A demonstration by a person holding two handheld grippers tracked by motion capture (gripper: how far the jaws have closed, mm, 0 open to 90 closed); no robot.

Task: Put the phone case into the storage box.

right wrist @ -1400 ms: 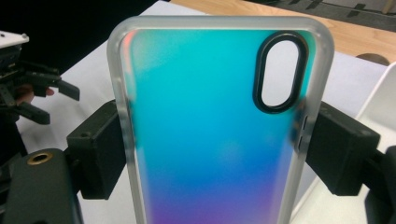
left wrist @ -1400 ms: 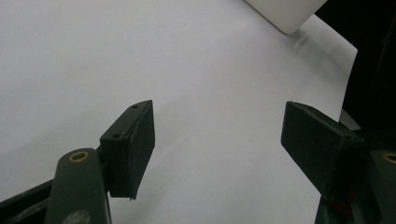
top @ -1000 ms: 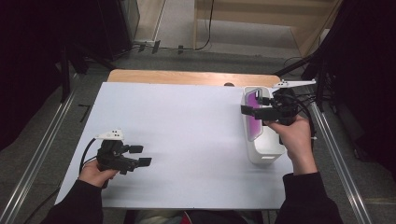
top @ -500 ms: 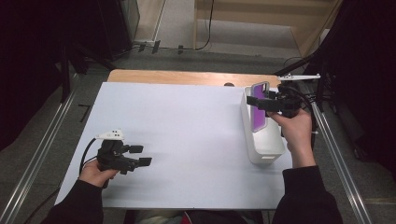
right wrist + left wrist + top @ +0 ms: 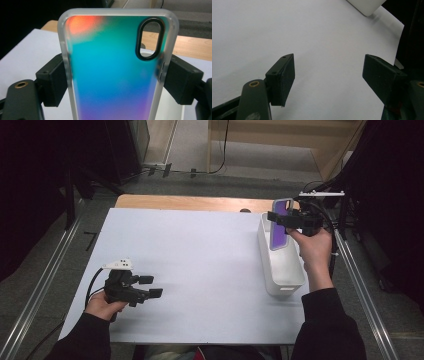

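The right gripper (image 5: pixel 286 222) pinches the phone case (image 5: pixel 117 67) by its long edges, upright between its pads and above the white bin (image 5: pixel 285 270), probably to lift it clear. The left gripper (image 5: pixel 150 287) rests spread and empty on the white table (image 5: pixel 200 260), well apart, out of the way.

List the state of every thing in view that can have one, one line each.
Phone case: upright, clamped by its two long edges, lifted over the bin.
Right claw: shut on the phone case.
Left claw: open, nothing between its jaws, low over the white sheet.
White bin: open-topped, standing on the sheet.
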